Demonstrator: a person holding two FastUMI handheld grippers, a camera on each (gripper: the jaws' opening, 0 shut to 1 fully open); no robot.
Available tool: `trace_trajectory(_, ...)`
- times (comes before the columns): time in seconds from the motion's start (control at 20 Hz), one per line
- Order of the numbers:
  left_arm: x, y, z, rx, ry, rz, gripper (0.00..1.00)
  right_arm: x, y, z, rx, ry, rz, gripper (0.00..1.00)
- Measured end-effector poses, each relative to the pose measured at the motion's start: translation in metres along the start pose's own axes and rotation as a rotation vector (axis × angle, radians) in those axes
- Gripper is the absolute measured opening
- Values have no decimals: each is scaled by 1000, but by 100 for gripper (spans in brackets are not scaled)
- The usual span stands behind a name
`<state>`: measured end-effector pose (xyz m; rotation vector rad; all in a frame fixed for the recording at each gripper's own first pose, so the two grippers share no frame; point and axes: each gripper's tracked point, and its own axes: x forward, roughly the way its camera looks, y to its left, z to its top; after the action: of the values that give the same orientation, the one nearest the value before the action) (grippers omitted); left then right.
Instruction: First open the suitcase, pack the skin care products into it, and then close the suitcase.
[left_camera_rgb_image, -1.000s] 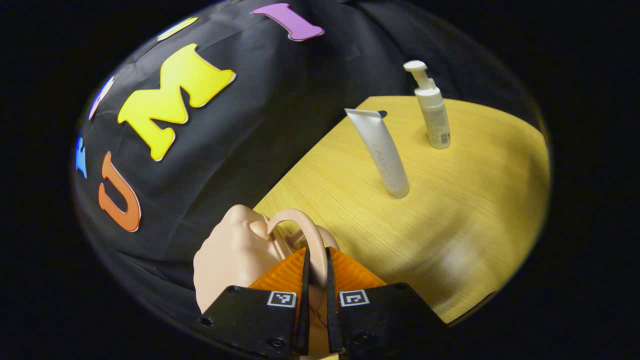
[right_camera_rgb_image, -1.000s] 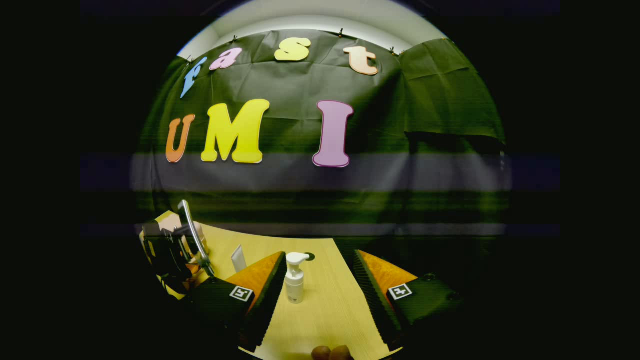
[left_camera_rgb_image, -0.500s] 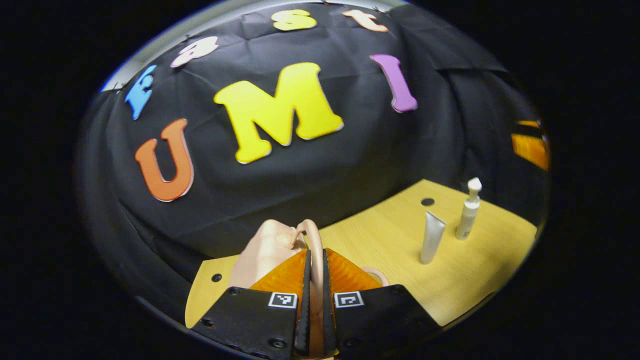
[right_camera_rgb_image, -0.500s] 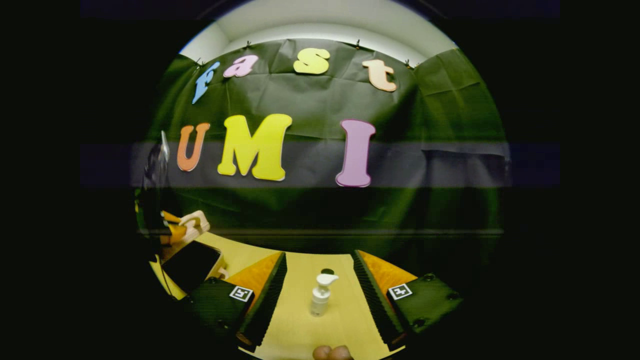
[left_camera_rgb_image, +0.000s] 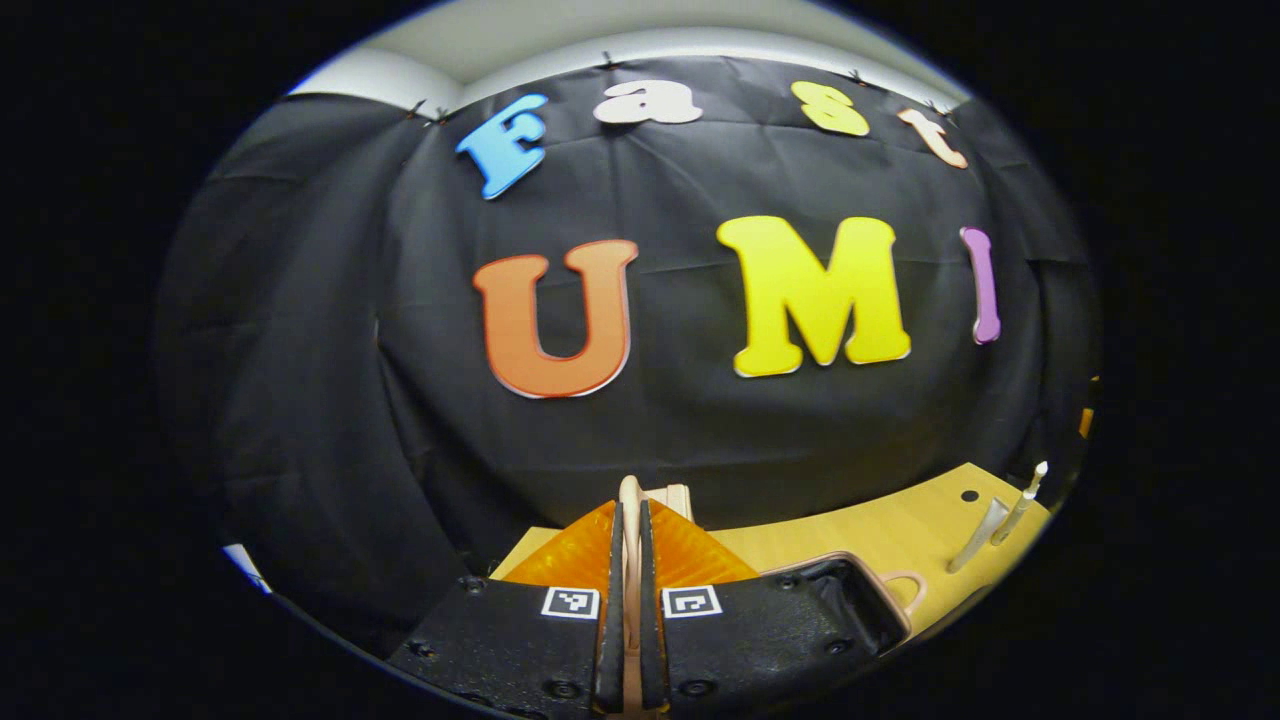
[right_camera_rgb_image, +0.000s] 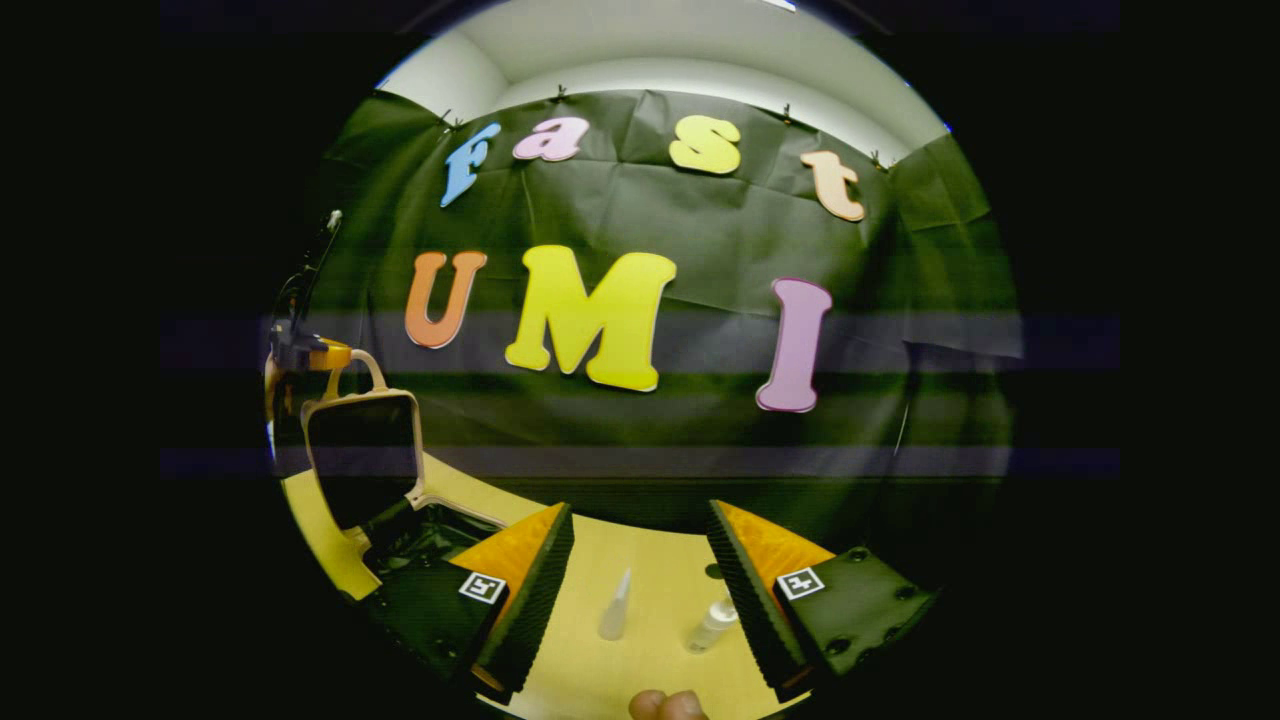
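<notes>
In the left gripper view my left gripper (left_camera_rgb_image: 630, 512) is shut on the thin beige handle (left_camera_rgb_image: 629, 488) of the suitcase lid. The open suitcase base (left_camera_rgb_image: 846, 598), beige-rimmed with a black lining, lies just right of it. In the right gripper view the lid (right_camera_rgb_image: 362, 455) stands upright at the left, held at its handle by the left gripper (right_camera_rgb_image: 305, 357). My right gripper (right_camera_rgb_image: 640, 585) is open above the table. A white tube (right_camera_rgb_image: 615, 606) and a white pump bottle (right_camera_rgb_image: 712, 625) stand beyond, between its fingers. Both products also appear far right as tube (left_camera_rgb_image: 979, 535) and bottle (left_camera_rgb_image: 1020, 492).
The yellow wooden table (right_camera_rgb_image: 640, 560) carries everything and has a small dark hole (left_camera_rgb_image: 969, 495) near the back. The black cloth wall rises right behind it. A person's fingertips (right_camera_rgb_image: 665, 705) show at the bottom edge of the right gripper view.
My left gripper has swung the lid up by its handle, from low over the table to upright. The right gripper has shifted, so the tube now appears between its fingers beside the bottle.
</notes>
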<state>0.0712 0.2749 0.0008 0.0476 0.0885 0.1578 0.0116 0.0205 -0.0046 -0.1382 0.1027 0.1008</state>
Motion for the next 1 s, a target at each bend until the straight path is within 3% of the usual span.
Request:
trace_trajectory(0.2, 21, 93, -72, -107, 111, 71, 9, 2, 41, 3, -31, 20, 33, 80)
trace_trajectory(0.35, 37, 133, -138, -218, 220, 77, 9, -1, 70, -4, -48, 60, 57, 79)
trace_trajectory(0.5, 44, 152, -207, -343, 335, 65, 10, -6, 94, -13, -98, 91, 84, 80)
trace_trajectory(0.6, 47, 158, -246, -368, 393, 57, 10, -9, 106, -20, -102, 114, 96, 80)
trace_trajectory(0.85, 49, 162, -274, -357, 445, 69, 11, -10, 121, -28, -116, 143, 112, 80)
trace_trajectory(0.9, 47, 163, -276, -336, 464, 78, 5, -9, 121, -29, -114, 144, 113, 80)
trace_trajectory(0.95, 40, 164, -277, -303, 480, 88, 15, -8, 121, -30, -109, 146, 113, 79)
trace_trajectory(1.0, 39, 167, -277, -266, 490, 109, 36, -7, 119, -31, -101, 147, 111, 80)
